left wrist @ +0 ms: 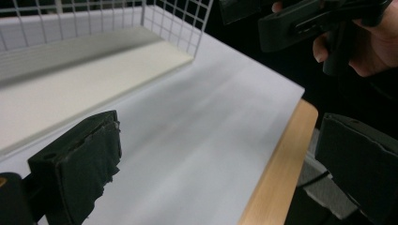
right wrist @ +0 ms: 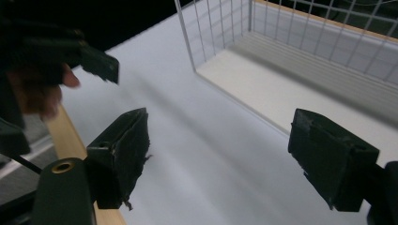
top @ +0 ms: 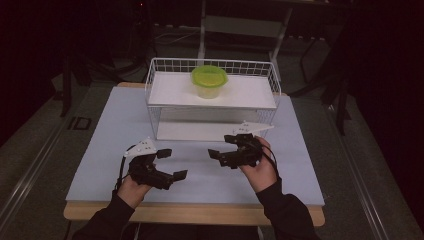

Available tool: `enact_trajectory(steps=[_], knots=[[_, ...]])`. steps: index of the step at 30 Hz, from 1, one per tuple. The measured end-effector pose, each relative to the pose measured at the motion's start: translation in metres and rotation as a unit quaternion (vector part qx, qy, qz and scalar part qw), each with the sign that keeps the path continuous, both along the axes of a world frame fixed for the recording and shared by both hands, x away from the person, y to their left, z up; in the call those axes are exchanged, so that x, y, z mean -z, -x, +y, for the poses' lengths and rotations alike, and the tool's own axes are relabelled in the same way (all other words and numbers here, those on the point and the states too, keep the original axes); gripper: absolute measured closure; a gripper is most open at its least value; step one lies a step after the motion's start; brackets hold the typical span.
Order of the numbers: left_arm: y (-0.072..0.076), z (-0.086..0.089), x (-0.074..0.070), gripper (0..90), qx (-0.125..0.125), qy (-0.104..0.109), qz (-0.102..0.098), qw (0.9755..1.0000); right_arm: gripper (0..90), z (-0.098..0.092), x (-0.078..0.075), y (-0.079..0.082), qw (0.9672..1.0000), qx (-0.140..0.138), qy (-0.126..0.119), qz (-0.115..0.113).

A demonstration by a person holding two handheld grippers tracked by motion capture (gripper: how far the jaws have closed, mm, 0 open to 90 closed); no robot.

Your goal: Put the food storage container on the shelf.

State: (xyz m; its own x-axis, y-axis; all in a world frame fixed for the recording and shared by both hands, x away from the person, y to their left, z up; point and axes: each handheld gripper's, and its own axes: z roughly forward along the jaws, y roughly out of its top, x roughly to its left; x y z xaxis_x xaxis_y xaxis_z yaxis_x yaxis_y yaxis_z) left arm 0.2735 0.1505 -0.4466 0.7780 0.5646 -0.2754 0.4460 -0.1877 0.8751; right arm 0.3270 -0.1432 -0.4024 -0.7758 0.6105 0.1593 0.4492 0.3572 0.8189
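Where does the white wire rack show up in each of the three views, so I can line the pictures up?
High view: wire rack at centre, beyond both hands, with a green-lidded tub on its upper shelf.
Left gripper view: wire rack at upper left, its lower shelf running toward the near jaw.
Right gripper view: wire rack at upper right.
Shared landmark: the table's wooden front edge.

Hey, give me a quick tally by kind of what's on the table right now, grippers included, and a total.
Grippers: 2, the left gripper and the right gripper, both open
Wire shelf rack: 1
Container with green lid, on the rack's upper shelf: 1
Total: 4
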Motion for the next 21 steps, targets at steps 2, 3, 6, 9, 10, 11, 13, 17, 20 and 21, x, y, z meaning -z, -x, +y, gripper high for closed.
enact_trajectory(steps=[2, 3, 6, 9, 10, 11, 13, 17, 20, 21], knots=[[0.004, -0.001, 0.002, 1.8, 0.004, -0.003, -0.001, 1.0, 20.4, -0.003, 0.007, 0.006, 0.9999, -0.004, 0.006, -0.007], [0.005, -0.002, 0.003, 1.8, 0.007, -0.007, -0.003, 0.9999, 20.5, -0.005, 0.01, 0.009, 0.9999, -0.005, 0.006, -0.01], [0.011, -0.002, 0.007, 1.8, 0.013, -0.015, 0.0, 0.9998, 20.4, -0.012, 0.018, 0.016, 0.9999, -0.007, 0.002, -0.014], [0.015, -0.002, 0.013, 1.8, 0.017, -0.029, 0.0, 0.9994, 20.4, -0.02, 0.026, 0.021, 0.9999, -0.005, -0.004, -0.014], [0.016, -0.001, 0.014, 1.8, 0.017, -0.031, 0.0, 0.9994, 20.4, -0.024, 0.028, 0.023, 0.9999, -0.004, -0.004, -0.014], [0.017, 0.0, 0.016, 1.8, 0.019, -0.032, 0.001, 0.9993, 20.4, -0.026, 0.029, 0.025, 0.9998, -0.003, -0.002, -0.018], [0.018, 0.002, 0.018, 1.8, 0.021, -0.037, 0.005, 0.9991, 19.8, -0.033, 0.034, 0.03, 0.9998, -0.006, 0.0, -0.017], [0.02, 0.008, 0.022, 1.8, 0.018, -0.039, 0.003, 0.9991, 19.8, -0.045, 0.044, 0.037, 0.9999, -0.004, 0.001, -0.01], [0.022, 0.013, 0.026, 1.8, 0.015, -0.041, 0.002, 0.9991, 19.7, -0.055, 0.054, 0.041, 0.9999, -0.001, -0.011, 0.001], [0.022, 0.013, 0.028, 1.8, 0.015, -0.042, 0.001, 0.999, 19.6, -0.057, 0.057, 0.043, 1.0, 0.0, -0.009, 0.003]])
